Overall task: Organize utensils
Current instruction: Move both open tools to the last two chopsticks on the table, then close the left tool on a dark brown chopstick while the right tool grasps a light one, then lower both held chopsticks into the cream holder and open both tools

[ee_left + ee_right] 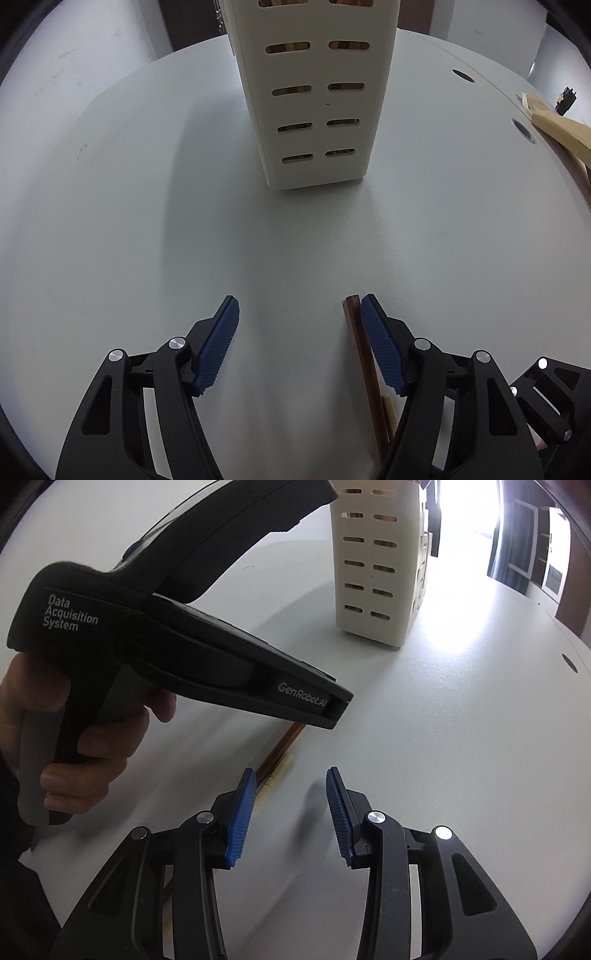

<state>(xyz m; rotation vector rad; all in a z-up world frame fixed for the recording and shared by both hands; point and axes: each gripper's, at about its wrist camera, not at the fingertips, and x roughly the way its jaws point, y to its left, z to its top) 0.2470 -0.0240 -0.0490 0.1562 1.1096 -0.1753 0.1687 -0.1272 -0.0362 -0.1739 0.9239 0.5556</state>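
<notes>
A white slotted utensil holder (314, 96) stands upright on the white table, ahead of my left gripper; wooden pieces show through its slots. It also shows in the right wrist view (376, 565). My left gripper (299, 314) is open and low over the table. A dark brown chopstick (364, 362) lies on the table against the inside of its right finger, with a pale chopstick (389, 410) beside it. My right gripper (291, 794) is open and empty. The brown chopstick (277, 751) and pale chopstick (275, 775) lie just left of its left finger.
The hand-held body of the left gripper (177, 635) fills the left of the right wrist view. Wooden utensils (557, 129) lie at the table's far right edge, near two round holes (522, 130) in the table (110, 221).
</notes>
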